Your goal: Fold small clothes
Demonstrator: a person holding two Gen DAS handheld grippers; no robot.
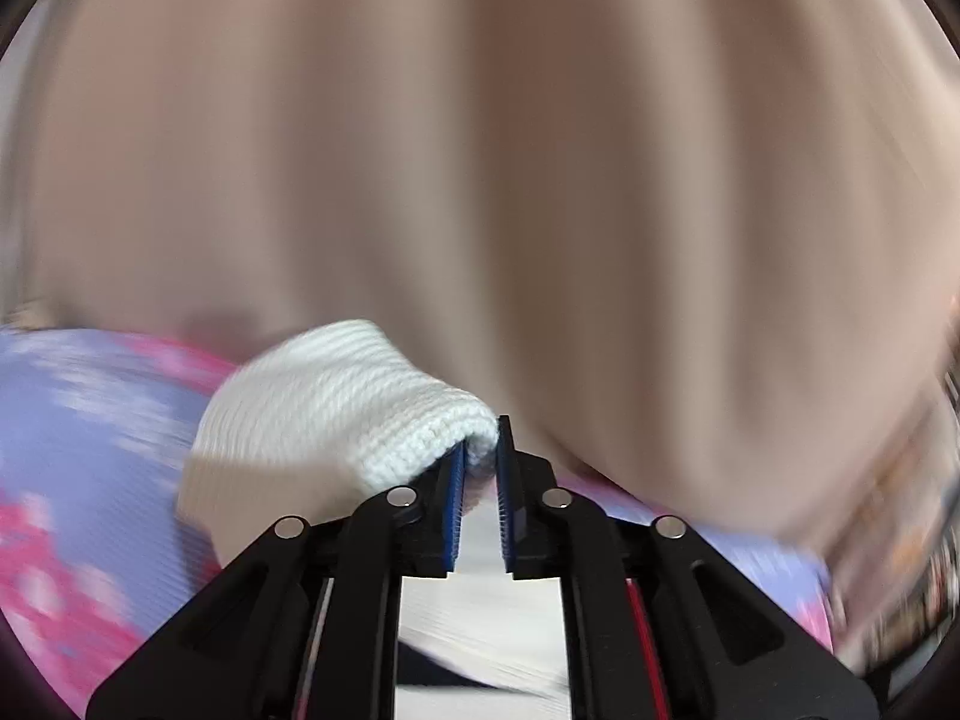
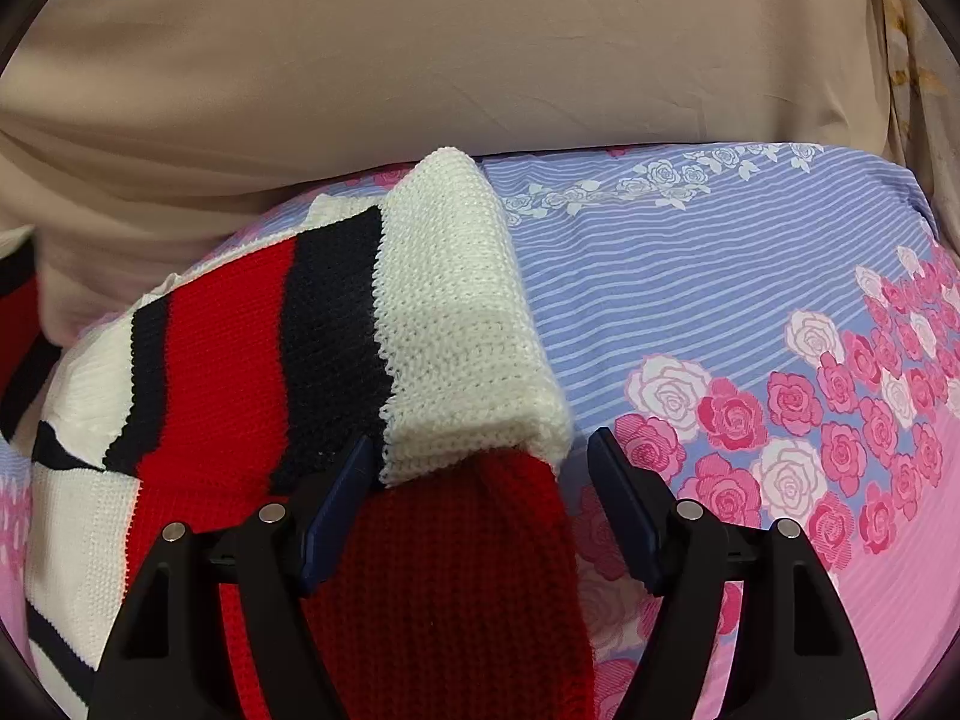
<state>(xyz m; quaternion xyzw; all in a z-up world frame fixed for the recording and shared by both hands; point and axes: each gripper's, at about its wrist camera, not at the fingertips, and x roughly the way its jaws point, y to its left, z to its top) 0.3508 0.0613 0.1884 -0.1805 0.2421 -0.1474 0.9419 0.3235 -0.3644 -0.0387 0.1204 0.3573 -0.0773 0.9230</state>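
Left gripper (image 1: 480,480): blue pads nearly together, clamped on a fold of the white ribbed knit cuff (image 1: 336,414). The cuff bulges up and to the left from the tips. Below the pads, between the black linkages, white knit with a dark band shows, cropped by the gripper body. Left view is heavily motion-blurred: only the gripper and the pinched knit are sharp.

Left of and beyond the cuff, the lilac and pink floral bedsheet (image 1: 90,420) is smeared, pattern unreadable. Farther ahead, beige fabric (image 1: 480,150) fills most of the frame as streaks; can't tell what it is. Clutter at the far right edge, not legible.

Right gripper (image 2: 480,468): fingers spread wide, gripping nothing. The red, navy and white striped knitted sweater (image 2: 240,348) lies on the sheet, running from between the fingers out to the left. Red knit sits under and between the fingers; a white knit section (image 2: 462,324) is folded over it just ahead of the tips. The left pad looks in contact with the knit, the right pad is clear of it. The sweater's left and bottom parts are cut off by the frame.

Right of the gripper and ahead, the rose-print sheet (image 2: 720,312) is sharp. Beyond it, the beige cloth (image 2: 420,60) is creased, extent cut off.
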